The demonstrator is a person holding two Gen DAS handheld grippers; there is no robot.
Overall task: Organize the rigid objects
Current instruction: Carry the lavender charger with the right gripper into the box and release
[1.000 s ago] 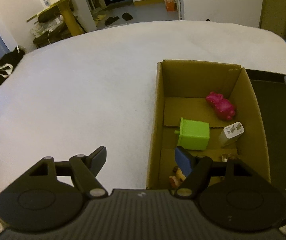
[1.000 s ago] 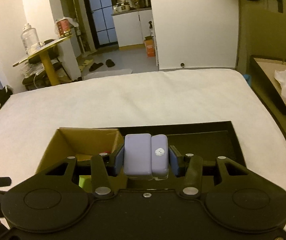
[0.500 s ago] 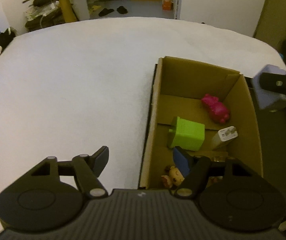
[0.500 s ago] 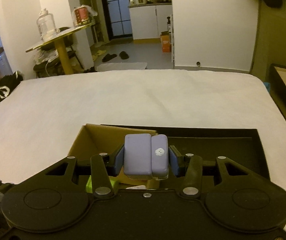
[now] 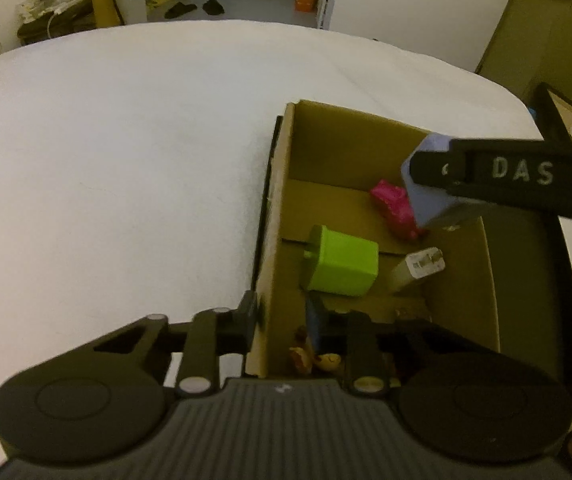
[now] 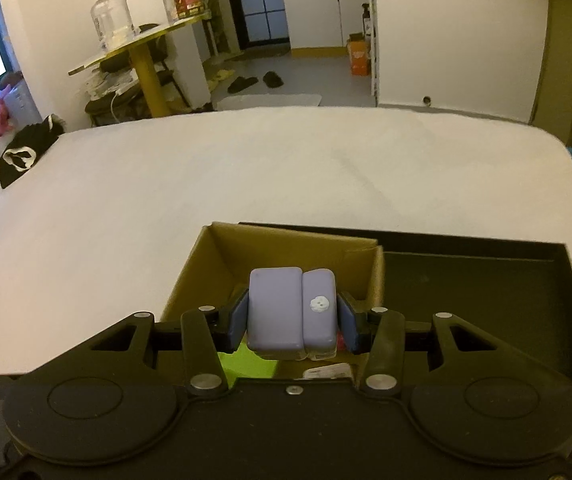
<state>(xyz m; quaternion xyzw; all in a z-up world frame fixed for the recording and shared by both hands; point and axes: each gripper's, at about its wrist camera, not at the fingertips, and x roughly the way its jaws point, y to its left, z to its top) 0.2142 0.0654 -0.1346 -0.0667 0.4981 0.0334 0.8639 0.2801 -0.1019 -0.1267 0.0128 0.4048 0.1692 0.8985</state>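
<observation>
Right tongs [image 6: 291, 320] clamped — left tongs [image 5: 282, 316] part-closed, straddling something.

Lavender block [image 6: 291, 312] between fingers [image 6: 239, 320], above box [image 6: 222, 256]

Both wrist views look steeply down, close, sharing the cardboard box [image 5: 282, 216].

White letters "DAS" stand on the right tongs' [image 5: 429, 184] black side; the mark beside them seems unreadable.
</observation>
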